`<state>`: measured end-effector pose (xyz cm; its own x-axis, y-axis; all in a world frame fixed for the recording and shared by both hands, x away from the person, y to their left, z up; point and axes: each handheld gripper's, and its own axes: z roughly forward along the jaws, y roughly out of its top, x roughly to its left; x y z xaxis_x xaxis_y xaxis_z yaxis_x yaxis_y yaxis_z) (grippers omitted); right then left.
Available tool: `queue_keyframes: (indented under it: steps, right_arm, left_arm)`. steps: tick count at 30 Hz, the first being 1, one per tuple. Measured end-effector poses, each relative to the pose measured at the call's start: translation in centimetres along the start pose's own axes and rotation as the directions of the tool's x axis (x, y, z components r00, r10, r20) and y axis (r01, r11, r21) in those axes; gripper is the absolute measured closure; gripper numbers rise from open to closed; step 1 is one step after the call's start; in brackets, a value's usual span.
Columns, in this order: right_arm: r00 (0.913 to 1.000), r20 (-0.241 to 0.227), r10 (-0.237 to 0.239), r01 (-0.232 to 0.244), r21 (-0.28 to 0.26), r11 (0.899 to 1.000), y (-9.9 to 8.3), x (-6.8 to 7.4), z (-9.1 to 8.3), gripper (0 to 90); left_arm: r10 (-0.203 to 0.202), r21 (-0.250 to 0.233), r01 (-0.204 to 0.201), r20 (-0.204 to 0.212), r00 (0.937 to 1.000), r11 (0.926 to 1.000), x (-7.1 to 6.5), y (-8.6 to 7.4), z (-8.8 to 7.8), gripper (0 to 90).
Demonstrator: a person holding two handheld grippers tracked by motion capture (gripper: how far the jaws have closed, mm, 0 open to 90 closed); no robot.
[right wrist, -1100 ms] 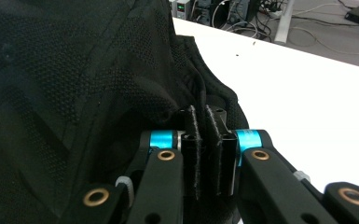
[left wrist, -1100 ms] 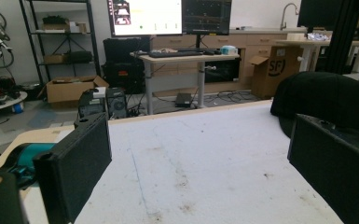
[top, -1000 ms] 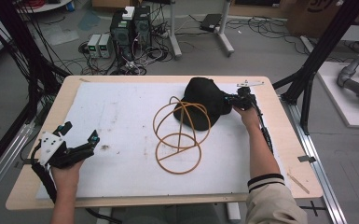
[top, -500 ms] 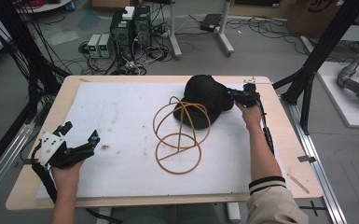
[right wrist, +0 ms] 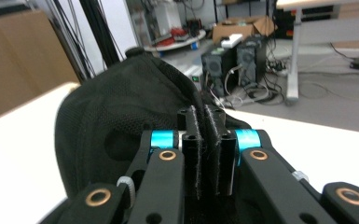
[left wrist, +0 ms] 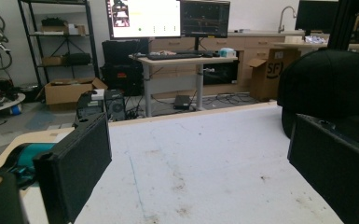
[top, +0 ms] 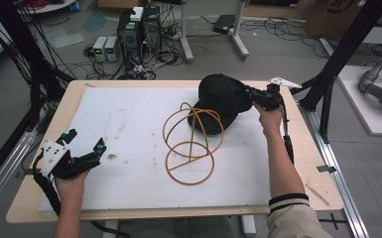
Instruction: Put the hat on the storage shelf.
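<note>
- The black baseball cap [top: 221,96] sits at about one o'clock from the table's middle, raised and tilted, its rear edge pinched in the right gripper [top: 253,95]; its brim end rests near the wire frame [top: 191,144] of tan hoops, which stands at the centre of the white mat [top: 129,124].
- The step in hand looks like lifting the cap by its back edge, probably to carry it onto the hoop frame at seven o'clock from it.
- The right gripper's jaws are pressed together with a fold of the cap's cloth between the pads [right wrist: 198,154].
- The left gripper [top: 84,148] lies low at eight o'clock on the mat, jaws wide apart, holding nothing.
- The next move, as I judge it, calls for raising the cap high enough to clear the top hoop, then moving it over the frame without knocking the light wire; the idle left gripper could steady the frame.
- The right gripper view shows the fold of fabric in the pads and the mesh of the cap [right wrist: 116,130], which the high view is too far off to give.
- The left gripper view shows the cap's crown [left wrist: 328,88] from table level at two o'clock; the high view gives the layout.
</note>
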<state>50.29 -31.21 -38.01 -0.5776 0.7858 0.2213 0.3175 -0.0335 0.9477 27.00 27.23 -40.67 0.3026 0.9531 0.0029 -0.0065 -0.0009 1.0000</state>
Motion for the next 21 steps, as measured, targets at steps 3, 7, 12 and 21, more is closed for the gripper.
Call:
queue_keyframes:
  steps: [3,7,12,21]
  right_arm:
    - [1.0000,0.003,-0.006,0.006,-0.021,1.000,0.6,0.3,-0.6,86.1]
    - [0.9998,0.017,-0.015,0.016,-0.027,1.000,1.9,1.1,-1.2,86.1]
    - [0.9991,0.023,-0.036,0.037,-0.058,0.998,3.7,2.2,-1.8,86.1]
    - [0.9982,0.042,-0.043,0.047,-0.103,0.994,5.9,3.5,-3.4,85.9]
  left_arm:
    - [-0.003,-0.002,0.003,0.001,1.0000,1.0000,0.0,0.0,0.0,6.5]
    - [-0.002,-0.004,0.002,0.002,1.0000,1.0000,-0.1,0.1,0.0,6.4]
    - [-0.009,-0.012,0.009,-0.001,1.0000,0.9999,0.1,0.2,-0.2,6.4]
    - [-0.017,-0.022,0.017,-0.001,0.9999,0.9996,0.2,0.2,-0.3,6.5]
